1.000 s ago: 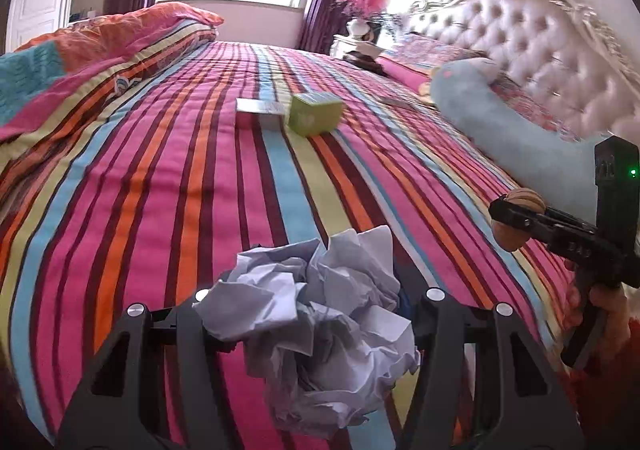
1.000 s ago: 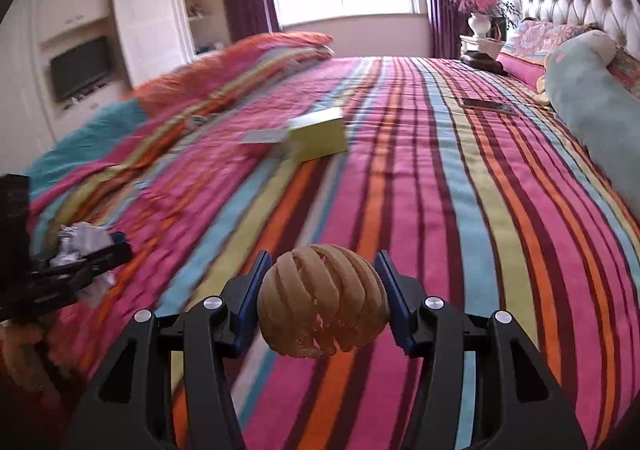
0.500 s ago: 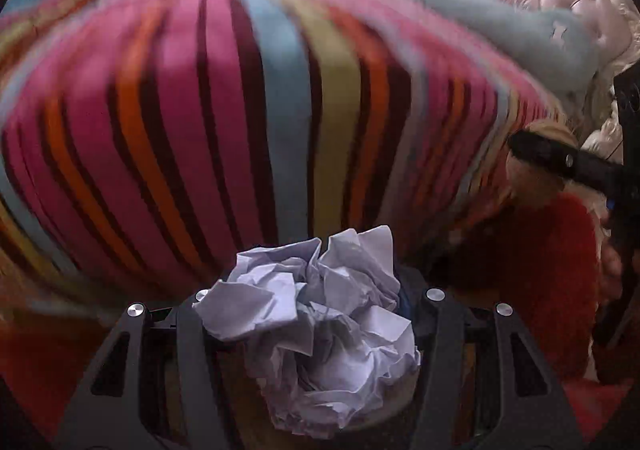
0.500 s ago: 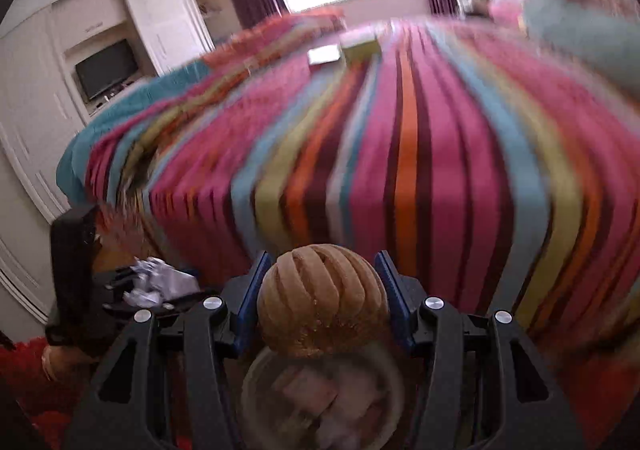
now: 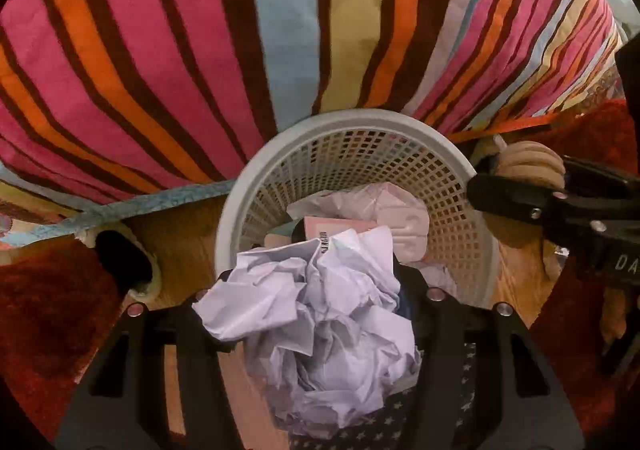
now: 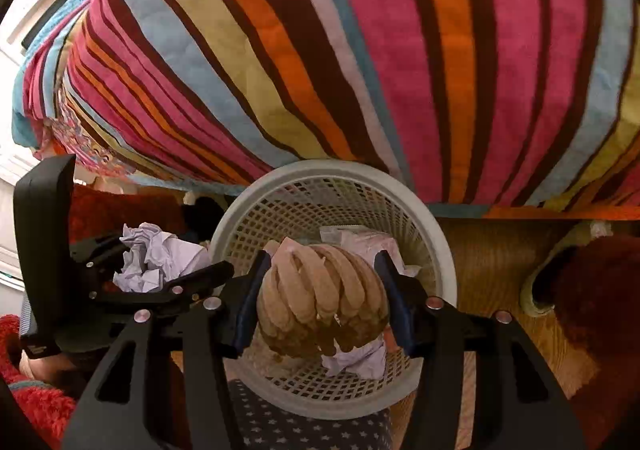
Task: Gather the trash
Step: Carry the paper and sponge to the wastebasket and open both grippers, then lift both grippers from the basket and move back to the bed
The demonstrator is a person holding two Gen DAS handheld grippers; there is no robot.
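My left gripper [image 5: 316, 290] is shut on a crumpled ball of white paper [image 5: 320, 314], held just over the near rim of a grey mesh waste basket [image 5: 352, 122]. My right gripper [image 6: 324, 290] is shut on a tan ribbed peel-like ball [image 6: 320, 302] and hangs over the same basket [image 6: 444, 250]. The basket holds paper and pink packaging [image 5: 376, 210]. In the right wrist view the left gripper [image 6: 160, 270] with its paper [image 6: 156, 258] sits to the left of the basket. In the left wrist view the right gripper [image 5: 532, 186] with the tan ball [image 5: 528, 162] sits at the basket's right rim.
The striped bedspread [image 5: 280, 30] hangs down right behind the basket. Wooden floor [image 6: 492, 258] and a red shaggy rug [image 5: 48, 310] lie around it. A slipper [image 6: 536, 290] lies to the right of the basket, and another slipper [image 5: 128, 266] to the left.
Both grippers have dropped from above the bed and tilted downward; the bed top left the views and the waste basket on the floor came in beneath them. Both grips are unchanged.
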